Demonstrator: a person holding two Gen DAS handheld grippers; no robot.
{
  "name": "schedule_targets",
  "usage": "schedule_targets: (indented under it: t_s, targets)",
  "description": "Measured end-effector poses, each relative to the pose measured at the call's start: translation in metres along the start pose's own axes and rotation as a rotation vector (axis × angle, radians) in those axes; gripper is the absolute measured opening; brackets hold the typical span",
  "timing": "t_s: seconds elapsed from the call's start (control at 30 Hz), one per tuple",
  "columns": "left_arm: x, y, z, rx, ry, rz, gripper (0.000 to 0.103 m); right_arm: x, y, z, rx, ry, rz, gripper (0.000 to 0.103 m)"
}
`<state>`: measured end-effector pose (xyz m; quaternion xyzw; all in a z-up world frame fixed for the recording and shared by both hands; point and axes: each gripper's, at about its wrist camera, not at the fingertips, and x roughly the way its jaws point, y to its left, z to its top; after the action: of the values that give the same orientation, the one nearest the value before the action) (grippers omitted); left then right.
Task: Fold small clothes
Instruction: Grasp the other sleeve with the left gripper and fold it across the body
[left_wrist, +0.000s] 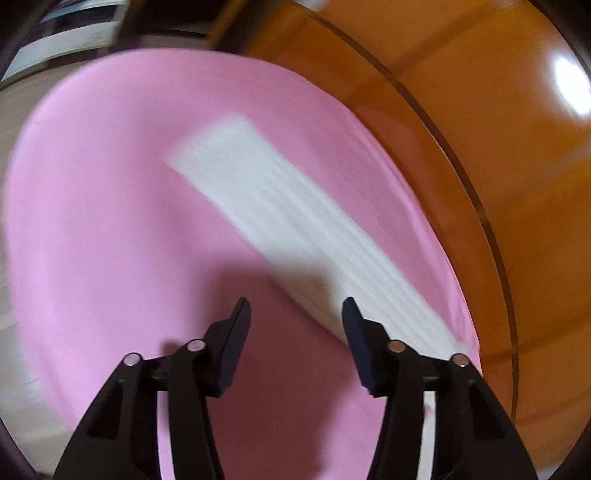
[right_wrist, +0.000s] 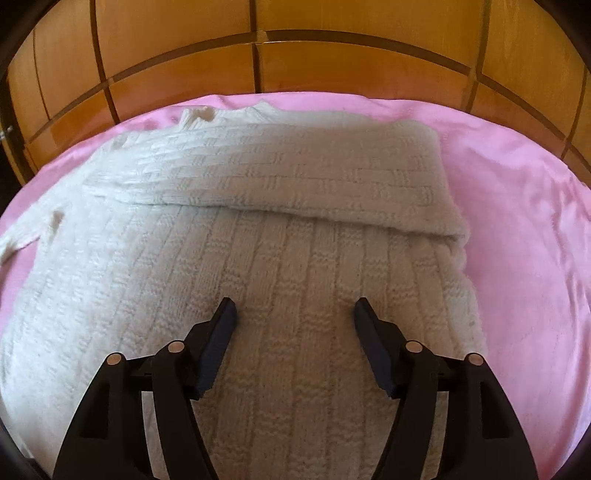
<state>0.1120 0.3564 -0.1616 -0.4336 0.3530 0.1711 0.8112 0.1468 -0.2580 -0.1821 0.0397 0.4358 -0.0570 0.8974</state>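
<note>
A white knitted sweater (right_wrist: 258, 229) lies on a pink sheet (right_wrist: 517, 206), with one part folded across its far half. My right gripper (right_wrist: 295, 314) is open and empty, hovering low over the sweater's near half. In the left wrist view, which is motion-blurred, a long white knitted part of the sweater (left_wrist: 280, 206) stretches across the pink sheet (left_wrist: 110, 184). My left gripper (left_wrist: 296, 314) is open and empty, its right finger (left_wrist: 360, 332) right beside the white strip's near end.
A glossy wooden headboard with panel lines (right_wrist: 258, 55) rises behind the sheet and also shows in the left wrist view (left_wrist: 498, 129). Pale floor and dark furniture (left_wrist: 55, 44) lie beyond the sheet's left edge.
</note>
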Motion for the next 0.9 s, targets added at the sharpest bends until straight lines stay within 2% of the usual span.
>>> schedule_targets:
  t_s: [0.13, 0.27, 0.33, 0.47, 0.53, 0.57, 0.67, 0.77, 0.9]
  targets:
    - [0.001, 0.031, 0.025, -0.079, -0.027, 0.046, 0.032, 0.005, 0.003, -0.001, -0.001, -0.001, 0.004, 0.077]
    - [0.013, 0.045, 0.044, -0.128, -0.02, 0.031, 0.031, 0.007, 0.002, -0.002, 0.014, -0.005, 0.022, 0.084]
    - [0.015, 0.051, 0.056, -0.129, -0.02, 0.021, 0.031, 0.013, 0.007, 0.001, 0.003, 0.003, 0.046, 0.092]
    - [0.03, 0.047, 0.064, -0.135, -0.01, -0.007, 0.031, 0.015, 0.016, 0.0, -0.036, 0.006, 0.018, 0.096]
    - [0.037, 0.04, 0.063, -0.102, -0.013, 0.026, 0.006, 0.014, 0.015, -0.001, -0.034, 0.002, 0.021, 0.097]
    - [0.037, 0.039, 0.064, -0.091, -0.008, 0.022, 0.006, 0.014, 0.015, -0.002, -0.031, 0.001, 0.025, 0.097]
    - [0.028, 0.016, 0.066, -0.029, -0.045, -0.001, 0.005, 0.013, 0.014, -0.002, -0.031, -0.003, 0.027, 0.097]
    - [0.009, -0.021, 0.059, 0.051, -0.068, -0.102, 0.005, 0.013, 0.013, -0.003, -0.03, -0.005, 0.028, 0.097]
    - [-0.017, -0.105, 0.021, 0.236, -0.06, -0.266, 0.005, 0.012, 0.013, -0.004, -0.032, -0.006, 0.029, 0.097]
